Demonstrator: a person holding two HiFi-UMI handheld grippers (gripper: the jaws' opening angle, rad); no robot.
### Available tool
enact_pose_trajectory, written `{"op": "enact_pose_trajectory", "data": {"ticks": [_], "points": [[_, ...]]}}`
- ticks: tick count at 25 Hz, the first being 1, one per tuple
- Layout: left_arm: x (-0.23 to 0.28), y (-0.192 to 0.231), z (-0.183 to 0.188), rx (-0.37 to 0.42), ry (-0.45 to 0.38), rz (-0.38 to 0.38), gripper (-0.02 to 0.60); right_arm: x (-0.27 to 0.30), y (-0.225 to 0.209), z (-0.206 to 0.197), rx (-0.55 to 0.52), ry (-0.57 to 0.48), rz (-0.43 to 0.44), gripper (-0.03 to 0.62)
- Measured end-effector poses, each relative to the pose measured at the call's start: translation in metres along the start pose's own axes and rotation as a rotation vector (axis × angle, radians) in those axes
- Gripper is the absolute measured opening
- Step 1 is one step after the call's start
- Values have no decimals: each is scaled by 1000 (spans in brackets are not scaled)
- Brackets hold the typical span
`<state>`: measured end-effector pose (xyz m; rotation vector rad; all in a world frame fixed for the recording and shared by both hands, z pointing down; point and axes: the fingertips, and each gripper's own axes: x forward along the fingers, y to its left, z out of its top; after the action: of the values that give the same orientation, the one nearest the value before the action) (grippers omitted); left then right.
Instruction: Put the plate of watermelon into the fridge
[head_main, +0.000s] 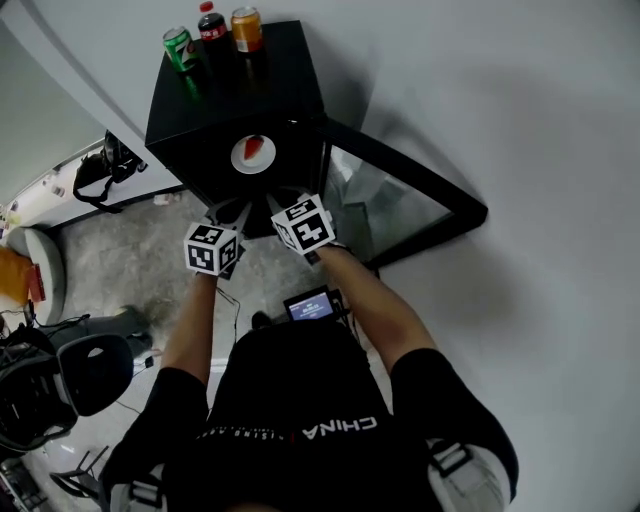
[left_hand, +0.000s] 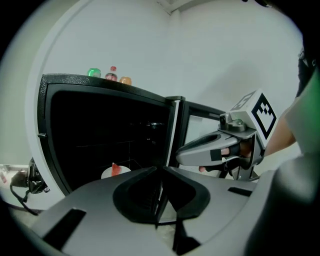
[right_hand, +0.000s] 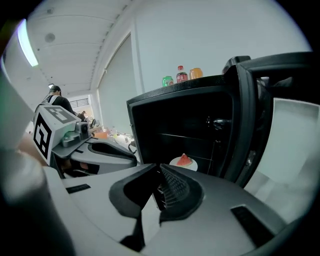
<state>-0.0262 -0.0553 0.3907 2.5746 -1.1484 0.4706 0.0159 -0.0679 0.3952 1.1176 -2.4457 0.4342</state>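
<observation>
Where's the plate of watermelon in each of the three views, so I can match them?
Head view: plate of watermelon upper centre, in the fridge opening.
Left gripper view: plate left of centre, low inside the dark fridge.
Right gripper view: plate just right of centre, inside the fridge.
Shared landmark: three drinks atop the fridge.

I could read just one word: "CHINA", in white letters across the person's black shirt (head_main: 300, 395), upside down from my view. Labels on the green can (head_main: 179, 47), bottle (head_main: 212, 24) and orange can (head_main: 246, 29) were too small to read.
</observation>
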Motion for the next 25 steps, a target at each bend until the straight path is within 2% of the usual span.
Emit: {"op": "enact_pose_trajectory", "data": {"ticks": [6, 11, 16, 25], "points": [[-4, -27, -25, -68, 26, 55, 40, -11, -4, -32, 3, 27, 72, 28], [-28, -44, -56, -65, 64, 70, 40, -28, 4, -55, 36, 33, 87, 26], [-71, -57, -71, -105, 38, 63, 37, -51, 33, -76, 45, 60, 77, 25], [-180, -82, -130, -82, 56, 70, 25, -86, 130, -104, 62, 67, 30, 18]]}}
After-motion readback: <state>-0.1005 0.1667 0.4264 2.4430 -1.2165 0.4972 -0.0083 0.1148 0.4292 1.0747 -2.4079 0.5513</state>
